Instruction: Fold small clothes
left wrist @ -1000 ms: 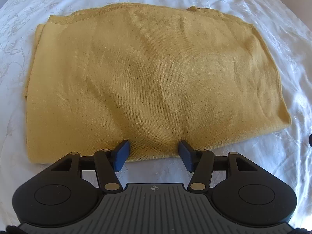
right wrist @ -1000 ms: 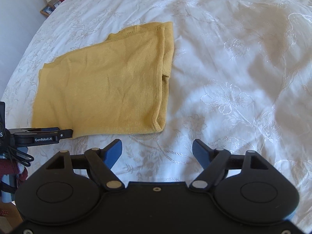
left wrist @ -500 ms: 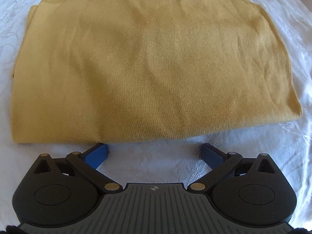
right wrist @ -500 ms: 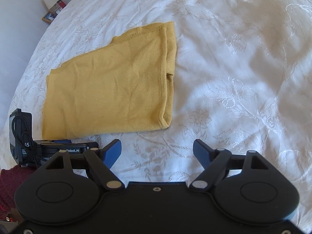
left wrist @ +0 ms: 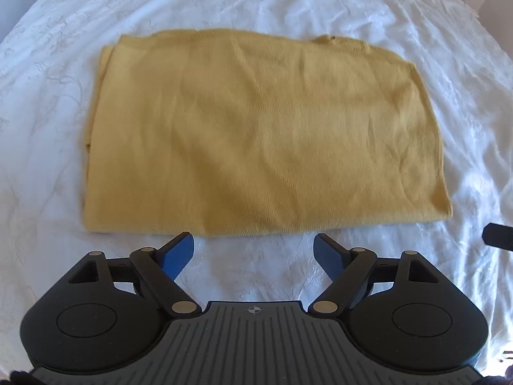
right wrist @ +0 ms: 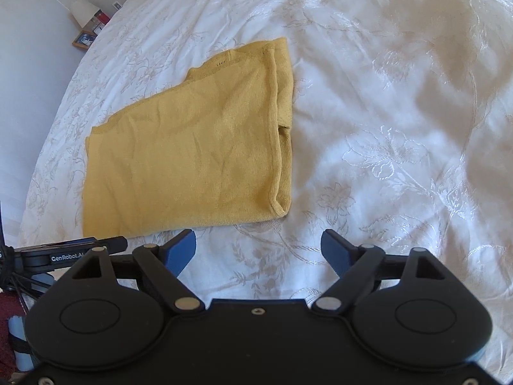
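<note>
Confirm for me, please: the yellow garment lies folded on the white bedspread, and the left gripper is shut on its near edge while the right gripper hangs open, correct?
Not quite. The left gripper is open, its blue pads apart and just short of the near edge of the yellow garment, as the left wrist view shows. The rest holds: the garment lies folded on the white bedspread, and the right gripper is open.

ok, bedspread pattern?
White bedspread with a tone-on-tone embroidered floral pattern; clearest in the right wrist view.

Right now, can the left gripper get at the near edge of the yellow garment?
Probably yes. The left gripper is open, holds nothing, and sits just short of the yellow garment. Only bare white bedspread lies between its fingers and that near edge; nothing blocks the way.
</note>
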Action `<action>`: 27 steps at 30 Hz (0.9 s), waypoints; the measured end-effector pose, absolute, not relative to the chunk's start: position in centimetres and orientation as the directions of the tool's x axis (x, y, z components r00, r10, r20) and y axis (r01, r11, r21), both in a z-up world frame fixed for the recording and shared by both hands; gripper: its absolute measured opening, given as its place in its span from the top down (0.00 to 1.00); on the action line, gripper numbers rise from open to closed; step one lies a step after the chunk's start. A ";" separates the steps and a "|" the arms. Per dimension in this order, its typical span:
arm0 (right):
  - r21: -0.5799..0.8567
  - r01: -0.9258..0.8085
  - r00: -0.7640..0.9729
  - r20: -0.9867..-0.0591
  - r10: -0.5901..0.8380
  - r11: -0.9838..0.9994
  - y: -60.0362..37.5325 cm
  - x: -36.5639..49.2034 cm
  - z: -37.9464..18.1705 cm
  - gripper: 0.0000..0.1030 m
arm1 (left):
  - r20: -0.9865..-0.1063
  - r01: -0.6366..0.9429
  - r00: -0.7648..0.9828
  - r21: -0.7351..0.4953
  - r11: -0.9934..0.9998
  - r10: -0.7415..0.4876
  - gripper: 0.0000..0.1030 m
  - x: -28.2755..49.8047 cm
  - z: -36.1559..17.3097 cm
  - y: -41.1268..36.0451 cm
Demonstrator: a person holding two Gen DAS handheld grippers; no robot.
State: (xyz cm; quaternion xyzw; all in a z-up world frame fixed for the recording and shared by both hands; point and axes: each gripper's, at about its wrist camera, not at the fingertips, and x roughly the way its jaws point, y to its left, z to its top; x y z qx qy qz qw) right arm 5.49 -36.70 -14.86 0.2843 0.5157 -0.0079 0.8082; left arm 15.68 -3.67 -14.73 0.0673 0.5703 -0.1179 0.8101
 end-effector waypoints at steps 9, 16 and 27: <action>0.510 0.302 0.518 -0.797 0.310 0.805 -37.1 7.4 -14.7 0.10 | -0.885 0.204 0.454 -0.007 0.979 -0.101 0.21 22.6 -9.9 -3.5; 0.537 0.288 0.536 -0.776 0.331 0.793 -37.6 9.7 -15.0 0.07 | -0.905 0.180 0.418 -0.008 0.984 -0.083 0.21 26.8 -11.9 -5.2; 0.562 0.257 0.502 -0.773 0.388 0.786 -38.8 13.8 -16.9 0.05 | -0.935 0.153 0.352 0.021 0.988 -0.035 0.21 32.5 -16.1 -7.1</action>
